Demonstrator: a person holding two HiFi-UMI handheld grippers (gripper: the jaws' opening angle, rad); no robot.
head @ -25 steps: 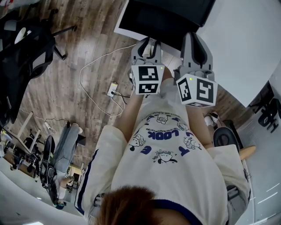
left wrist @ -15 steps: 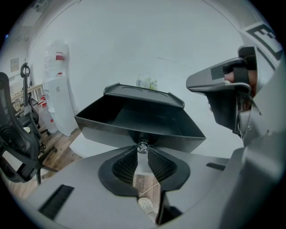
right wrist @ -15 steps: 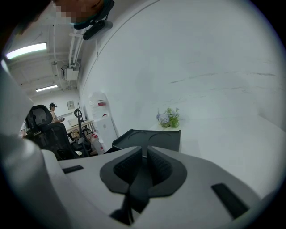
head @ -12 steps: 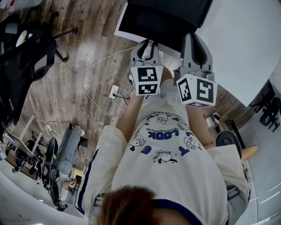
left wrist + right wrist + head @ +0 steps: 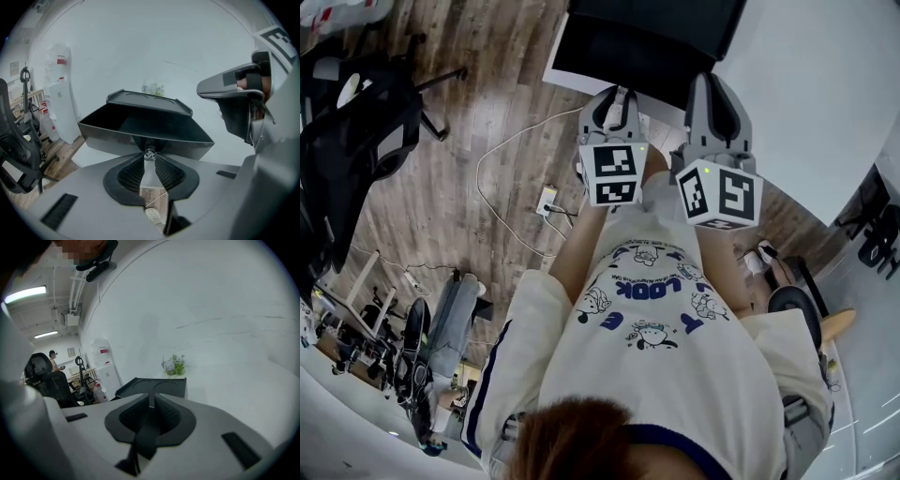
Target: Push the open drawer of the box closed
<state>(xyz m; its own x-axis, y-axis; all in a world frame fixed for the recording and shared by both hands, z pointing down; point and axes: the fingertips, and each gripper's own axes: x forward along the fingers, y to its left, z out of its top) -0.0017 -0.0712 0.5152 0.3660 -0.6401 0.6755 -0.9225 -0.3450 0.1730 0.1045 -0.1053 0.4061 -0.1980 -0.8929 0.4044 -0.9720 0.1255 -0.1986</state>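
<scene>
A black box (image 5: 661, 21) stands at the edge of a white table (image 5: 825, 94), its drawer (image 5: 619, 56) pulled out toward me. In the left gripper view the open drawer (image 5: 140, 126) fills the middle, with the box top (image 5: 147, 99) behind it. My left gripper (image 5: 149, 158) is shut, its tips right at a small shiny knob (image 5: 149, 153) on the drawer front. My right gripper (image 5: 152, 401) is shut and empty, held beside the left one and aimed at the box (image 5: 154, 384). In the head view both grippers, left (image 5: 614, 103) and right (image 5: 712, 98), hover just before the drawer.
A wooden floor lies below with a white cable and power strip (image 5: 547, 200). A black office chair (image 5: 356, 112) stands at the left. A small plant (image 5: 173, 364) sits on the table behind the box, and a water dispenser (image 5: 58, 108) stands far left.
Both grippers stay almost where they were before the drawer. Only the head view has drifted slightly.
</scene>
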